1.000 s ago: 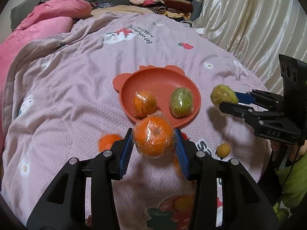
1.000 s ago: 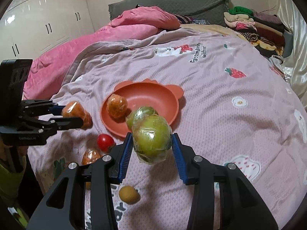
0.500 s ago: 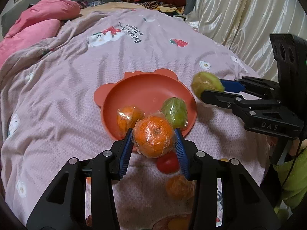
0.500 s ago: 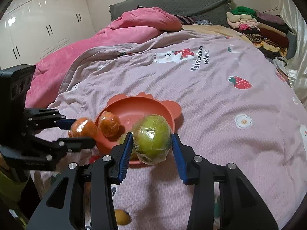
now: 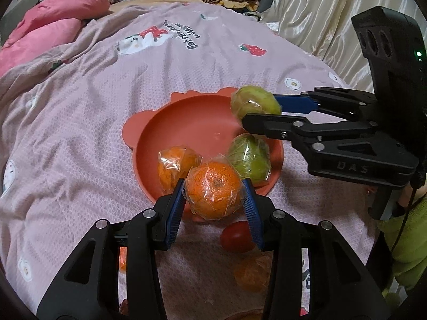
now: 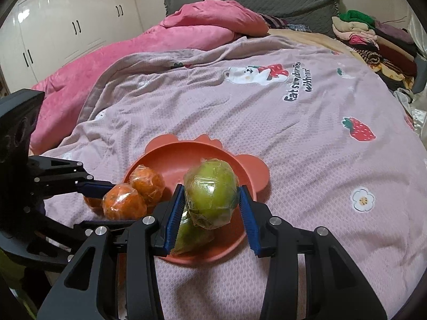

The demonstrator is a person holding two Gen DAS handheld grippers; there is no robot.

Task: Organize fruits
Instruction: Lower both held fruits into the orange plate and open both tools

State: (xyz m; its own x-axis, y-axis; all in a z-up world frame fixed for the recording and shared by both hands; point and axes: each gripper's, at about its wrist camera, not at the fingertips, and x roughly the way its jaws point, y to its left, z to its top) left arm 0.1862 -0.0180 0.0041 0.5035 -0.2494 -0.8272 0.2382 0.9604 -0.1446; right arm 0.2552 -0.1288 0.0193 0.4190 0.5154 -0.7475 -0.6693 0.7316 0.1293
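My left gripper (image 5: 215,196) is shut on a plastic-wrapped orange (image 5: 213,190) and holds it over the near rim of the orange-red plate (image 5: 186,117). My right gripper (image 6: 211,195) is shut on a wrapped green fruit (image 6: 210,190) and holds it above the plate (image 6: 170,157); it also shows in the left wrist view (image 5: 254,102). In the plate lie a wrapped orange (image 5: 174,164) and a wrapped green fruit (image 5: 249,158). The left gripper with its orange (image 6: 124,204) shows at the left of the right wrist view.
A red tomato (image 5: 236,236) and another wrapped orange (image 5: 252,273) lie on the pink bedspread (image 5: 80,133) just near of the plate. A pink duvet (image 6: 149,40) and folded clothes (image 6: 373,40) lie at the far end of the bed. Curtains (image 5: 320,13) hang at the right.
Both grippers have moved in toward the plate with their fruits. The green fruit now hangs over the plate's right side and the orange over its near rim.
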